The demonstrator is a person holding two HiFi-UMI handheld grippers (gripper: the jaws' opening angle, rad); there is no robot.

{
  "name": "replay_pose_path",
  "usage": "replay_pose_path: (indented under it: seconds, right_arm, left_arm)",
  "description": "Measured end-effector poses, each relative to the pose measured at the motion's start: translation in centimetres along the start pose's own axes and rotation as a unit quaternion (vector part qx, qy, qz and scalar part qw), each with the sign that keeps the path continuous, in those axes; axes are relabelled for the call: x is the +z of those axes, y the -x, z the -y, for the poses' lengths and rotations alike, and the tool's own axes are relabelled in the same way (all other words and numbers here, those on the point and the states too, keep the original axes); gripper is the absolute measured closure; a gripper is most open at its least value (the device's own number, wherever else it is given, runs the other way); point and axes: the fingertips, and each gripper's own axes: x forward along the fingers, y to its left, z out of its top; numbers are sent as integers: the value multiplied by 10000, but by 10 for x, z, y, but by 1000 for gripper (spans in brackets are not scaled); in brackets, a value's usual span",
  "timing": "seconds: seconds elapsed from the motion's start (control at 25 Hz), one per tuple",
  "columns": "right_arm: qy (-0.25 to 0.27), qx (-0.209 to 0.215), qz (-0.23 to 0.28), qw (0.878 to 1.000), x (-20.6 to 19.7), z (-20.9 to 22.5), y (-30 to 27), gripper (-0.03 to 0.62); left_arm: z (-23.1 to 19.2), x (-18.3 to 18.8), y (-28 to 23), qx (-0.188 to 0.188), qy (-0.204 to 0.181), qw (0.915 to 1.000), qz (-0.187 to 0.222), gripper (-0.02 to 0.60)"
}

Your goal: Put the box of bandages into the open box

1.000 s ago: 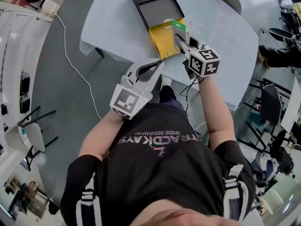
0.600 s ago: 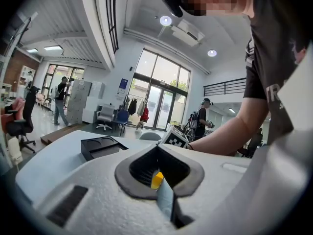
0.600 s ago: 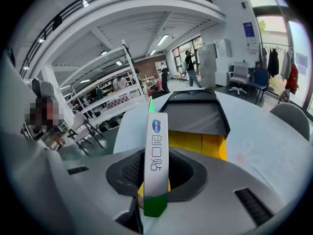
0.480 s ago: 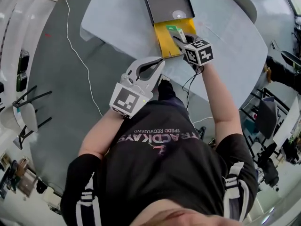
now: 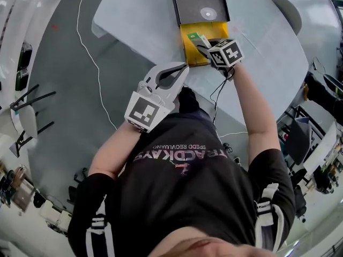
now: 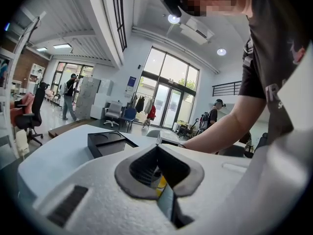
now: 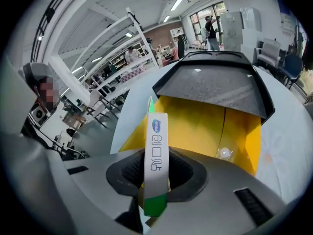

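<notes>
Because the right gripper [image 7: 156, 153] clamps the bandage box [image 7: 156, 165] upright beside a yellow wall of the open box [image 7: 195, 124], releasing could leave it propped askew; the left gripper [image 6: 157, 148] has its jaws together.

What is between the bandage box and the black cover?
Only the yellow inside of the open box, bare but for a small shiny spot, separates the bandage box from the black cover, as the right gripper view shows.
</notes>
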Motion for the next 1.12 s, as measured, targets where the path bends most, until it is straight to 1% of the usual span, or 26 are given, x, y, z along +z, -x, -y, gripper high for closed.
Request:
replay_pose_path:
  seconds: [0.12,0.24,0.32,0.44,0.56,0.76,0.88,1.04,1.12]
  right_arm:
    - [-12,217,-253,9994,-7,1,-5,505]
    - [-68,411,-431,9982,-9,2,-9,505]
    - [-171,552,-563,9967,-10,2,-10,505]
    - [-329,672,-650,9951,-13,4,-11,503]
    - [-327,569,-649,9957,-13,11,-9,499]
    - [-167,180,-509,9984,-9,23,-6,430]
    - [-135,26,-428,9990,-8,26,-6,411]
    - [-86,-170,-369,9991,-7,27,-5,388]
    - [-52,-287,-341,9990,-6,29,-4,379]
  left_arm:
    - [-3,-3,-2,74,98,9999,23,565]
    - [-6,-3,-3,127,98,9999,-15,566]
    - [-6,-3,-2,134,76,9999,-8,565]
    - [-2,-6,-3,171,155,9997,-34,565]
    - [-1,-8,-4,184,167,9997,-67,565]
    - [-2,-8,-3,188,157,9997,-64,565]
    - [-1,-8,-2,158,85,9998,-54,566]
    - [-1,-9,3,182,150,9997,-46,565]
    - [0,-7,5,165,87,9998,-24,566]
